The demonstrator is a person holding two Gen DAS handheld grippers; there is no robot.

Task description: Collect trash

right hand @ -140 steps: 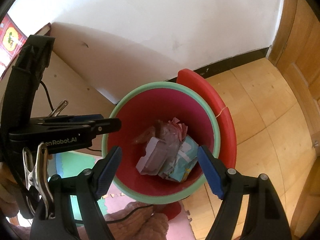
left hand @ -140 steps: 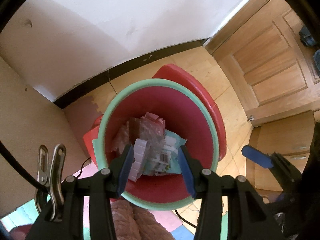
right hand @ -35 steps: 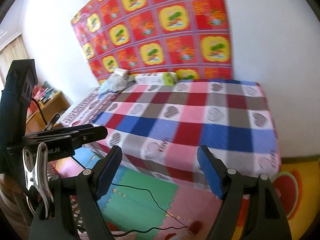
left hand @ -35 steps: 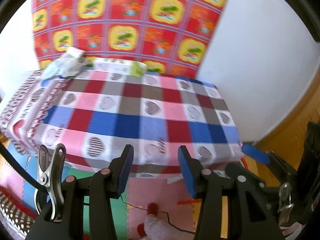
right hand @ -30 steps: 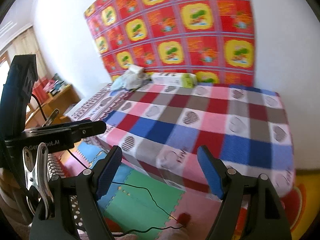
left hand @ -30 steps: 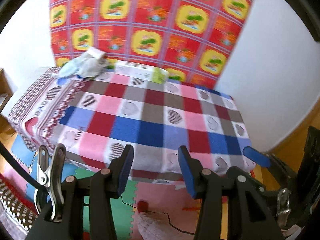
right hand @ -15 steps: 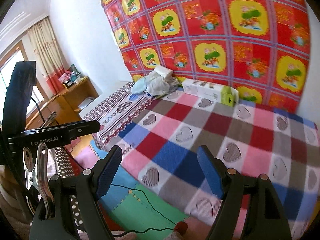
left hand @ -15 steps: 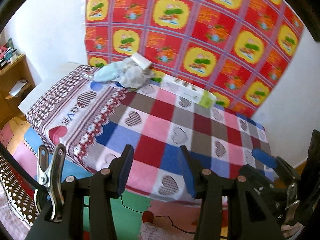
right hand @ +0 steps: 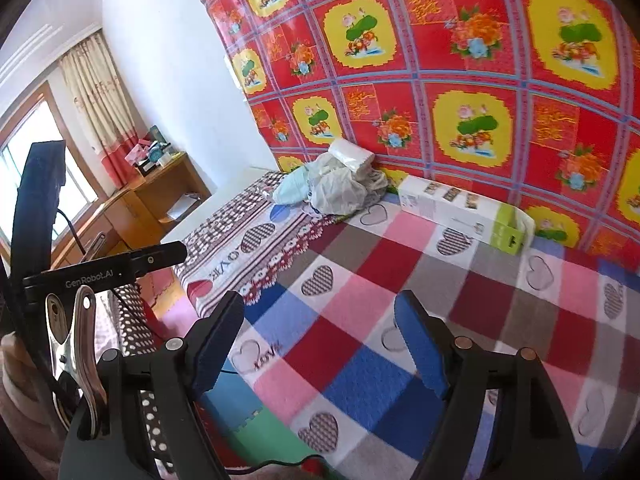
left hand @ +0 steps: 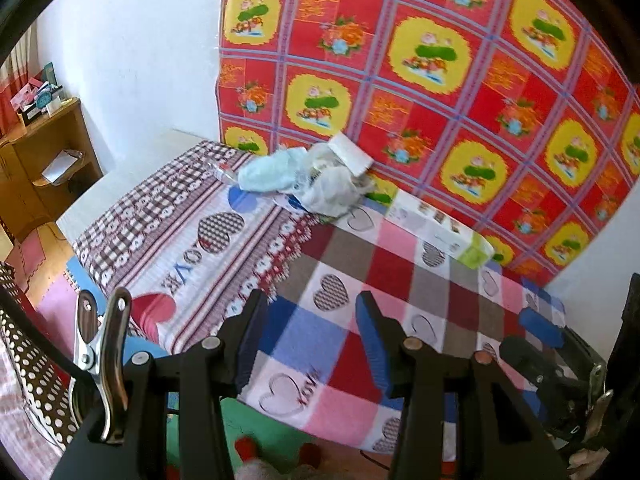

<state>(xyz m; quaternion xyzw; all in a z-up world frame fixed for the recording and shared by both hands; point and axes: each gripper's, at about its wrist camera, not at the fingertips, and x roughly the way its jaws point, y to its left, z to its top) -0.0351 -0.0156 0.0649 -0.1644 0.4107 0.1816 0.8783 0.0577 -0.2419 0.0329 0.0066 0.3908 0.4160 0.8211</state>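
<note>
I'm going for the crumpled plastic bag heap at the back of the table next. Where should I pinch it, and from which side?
Take the crumpled plastic bag heap at its raised front fold, coming from the open checked-cloth side. The patterned wall backs it, and the long white box lies beside it. It is soft and bunched, so a puckered ridge probably suits the open right gripper best.

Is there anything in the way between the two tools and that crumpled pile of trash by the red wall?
Nothing visible. Only flat checked blanket lies between both empty tools, left and right, and the crumpled white-and-blue trash pile. The long white-and-green box sits beside it.
</note>
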